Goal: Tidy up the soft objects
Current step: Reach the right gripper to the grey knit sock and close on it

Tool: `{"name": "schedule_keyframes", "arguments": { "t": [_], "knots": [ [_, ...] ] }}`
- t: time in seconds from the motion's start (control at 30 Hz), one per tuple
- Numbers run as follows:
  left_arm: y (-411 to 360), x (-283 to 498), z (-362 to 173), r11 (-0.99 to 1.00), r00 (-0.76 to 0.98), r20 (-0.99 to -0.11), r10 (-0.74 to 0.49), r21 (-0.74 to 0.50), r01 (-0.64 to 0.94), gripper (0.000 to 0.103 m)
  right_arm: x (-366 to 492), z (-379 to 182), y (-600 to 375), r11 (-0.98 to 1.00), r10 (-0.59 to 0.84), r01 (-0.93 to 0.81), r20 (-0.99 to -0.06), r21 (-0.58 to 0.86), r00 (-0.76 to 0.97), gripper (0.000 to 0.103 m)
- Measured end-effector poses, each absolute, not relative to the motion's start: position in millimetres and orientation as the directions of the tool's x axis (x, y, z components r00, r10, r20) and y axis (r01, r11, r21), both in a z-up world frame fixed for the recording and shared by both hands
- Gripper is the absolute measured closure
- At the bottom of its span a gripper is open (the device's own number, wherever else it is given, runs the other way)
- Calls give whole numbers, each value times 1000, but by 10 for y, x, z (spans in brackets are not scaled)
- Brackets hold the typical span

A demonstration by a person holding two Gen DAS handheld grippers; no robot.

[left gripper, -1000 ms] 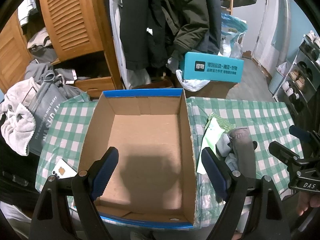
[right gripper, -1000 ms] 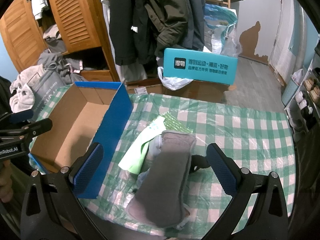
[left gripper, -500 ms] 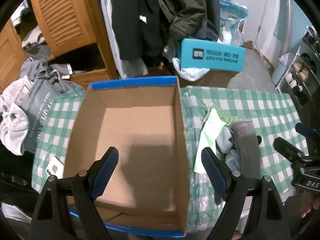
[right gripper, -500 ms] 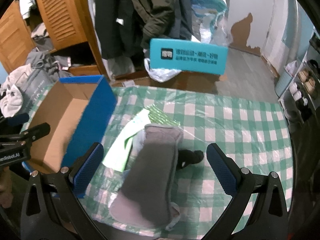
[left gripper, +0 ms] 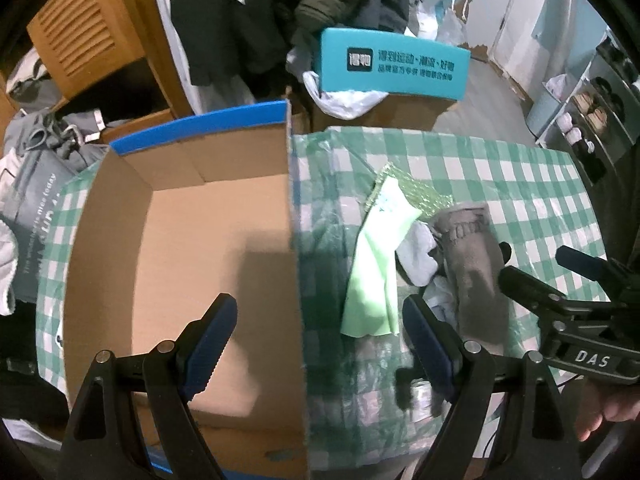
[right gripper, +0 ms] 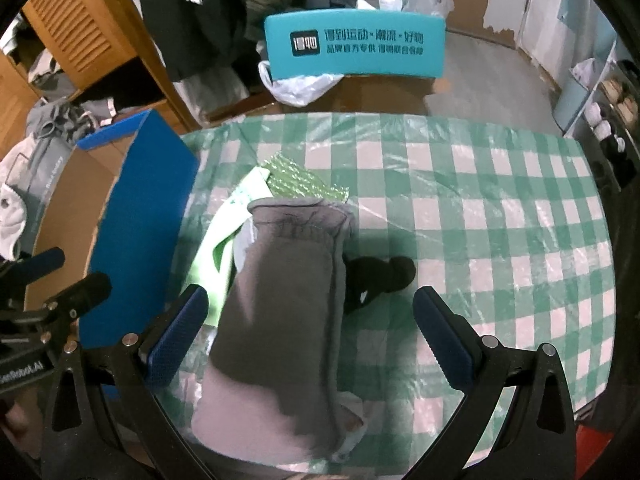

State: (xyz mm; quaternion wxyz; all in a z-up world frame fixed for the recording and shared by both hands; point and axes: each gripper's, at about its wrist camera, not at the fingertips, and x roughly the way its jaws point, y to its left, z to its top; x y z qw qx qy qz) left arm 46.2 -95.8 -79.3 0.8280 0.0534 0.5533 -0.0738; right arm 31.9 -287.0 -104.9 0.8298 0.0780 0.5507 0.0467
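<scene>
An empty cardboard box (left gripper: pixel 208 248) with blue outer walls (right gripper: pixel 136 240) stands on the left of the checked table. To its right lies a pile of soft things: a long grey cloth item (right gripper: pixel 288 300) (left gripper: pixel 476 276) on top, a light green cloth (left gripper: pixel 376 264) (right gripper: pixel 220 240), a white piece (left gripper: pixel 418 256) and a black sock (right gripper: pixel 380 272). My left gripper (left gripper: pixel 320 332) is open above the box's right wall. My right gripper (right gripper: pixel 310 324) is open and straddles the grey item from above, not touching it.
The table has a green-and-white checked plastic cover (right gripper: pixel 500 216). A shiny green packet (right gripper: pixel 304 188) lies under the pile. A teal box (right gripper: pixel 356 46) sits behind the table, with hanging coats, a wooden wardrobe (left gripper: pixel 92 40) and shoe shelves (left gripper: pixel 600 100) around.
My left gripper has shifted right, from over the box's middle to over its right wall. My right gripper has moved forward over the grey item. Both stay open.
</scene>
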Motion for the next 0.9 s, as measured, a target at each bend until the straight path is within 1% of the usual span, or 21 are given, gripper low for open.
{"name": "schedule_keyframes", "arguments": {
  "t": [0.23, 0.27, 0.33, 0.37, 0.4, 0.43, 0.5, 0.53, 0.57, 0.67, 0.77, 0.83, 0.9],
  "knots": [
    [-1079, 494, -898, 979, 359, -932, -44, 31, 202, 17, 409, -1285, -2791, 985, 169, -21, -928, 171, 332, 2],
    [-1095, 497, -910, 979, 354, -934, -45, 30, 204, 17, 418, -1322, -2775, 987, 162, -28, -932, 161, 324, 4],
    [-1105, 492, -922, 978, 352, -935, -47, 29, 208, 17, 430, -1372, -2757, 988, 155, -46, -939, 149, 306, 13],
    [-1126, 491, -921, 976, 353, -934, -47, 32, 214, 17, 435, -1386, -2755, 988, 154, -51, -941, 145, 301, 22],
    [-1131, 490, -921, 975, 356, -934, -46, 34, 217, 17, 441, -1399, -2760, 988, 153, -55, -943, 143, 296, 29],
    [-1145, 486, -916, 974, 359, -932, -47, 37, 223, 17, 440, -1400, -2778, 988, 156, -56, -943, 146, 293, 32],
    [-1168, 486, -912, 972, 361, -931, -49, 39, 233, 17, 440, -1393, -2828, 987, 160, -54, -943, 150, 292, 47],
    [-1182, 488, -915, 971, 360, -932, -51, 38, 237, 17, 440, -1393, -2857, 987, 157, -54, -945, 148, 288, 50],
    [-1205, 492, -919, 970, 356, -933, -55, 35, 242, 17, 451, -1405, -2867, 987, 158, -52, -945, 149, 287, 58],
    [-1246, 499, -937, 968, 357, -933, -42, 49, 244, 17, 449, -1407, -2954, 988, 155, -38, -945, 151, 288, 66],
    [-1264, 497, -950, 968, 359, -933, -31, 61, 243, 17, 432, -1401, -3052, 987, 160, -22, -943, 161, 293, 73],
    [-1255, 502, -948, 971, 360, -933, -31, 58, 233, 17, 415, -1381, -3101, 987, 159, -16, -941, 161, 300, 74],
    [-1251, 516, -937, 973, 356, -934, -26, 58, 222, 17, 400, -1344, -3155, 987, 154, -12, -938, 158, 310, 79]
  ]
}}
